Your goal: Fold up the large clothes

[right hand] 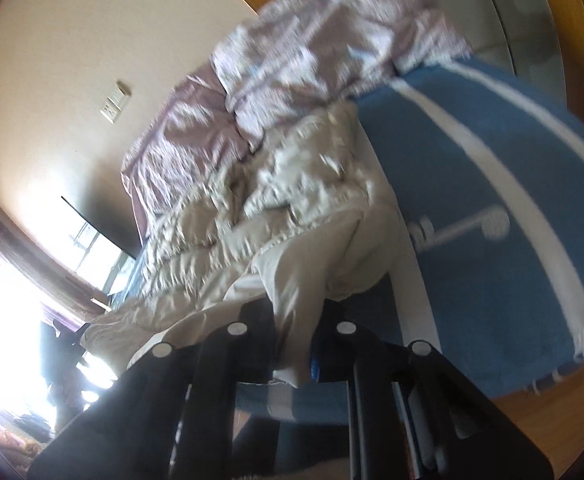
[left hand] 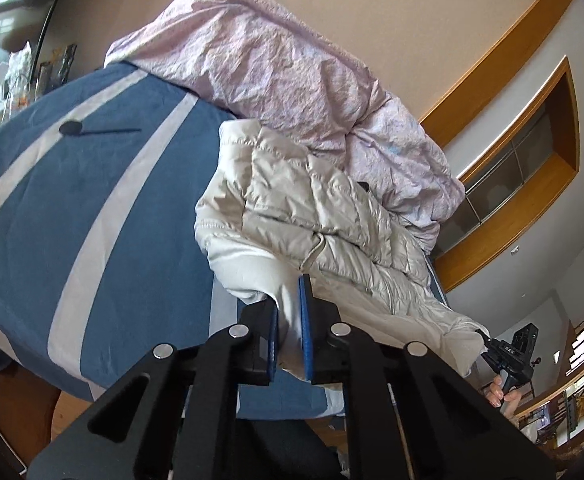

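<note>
A cream quilted puffer jacket (left hand: 311, 216) lies on a bed covered by a blue sheet with white stripes (left hand: 104, 184). My left gripper (left hand: 290, 300) is shut on the jacket's white lining at its near edge, the cloth pinched between the blue pads. In the same view the right gripper (left hand: 491, 350) shows at the far right, held by a hand (left hand: 503, 394) and gripping the jacket's other corner. In the blurred right wrist view the jacket (right hand: 276, 196) spreads ahead, and my right gripper (right hand: 295, 320) is shut on its white hem.
A crumpled pink duvet (left hand: 284, 68) is heaped behind the jacket against the wall. A black remote-like stick (left hand: 92, 130) lies on the blue sheet. Wooden floor (right hand: 551, 408) shows below the bed edge. A bright window (right hand: 20, 300) is at left.
</note>
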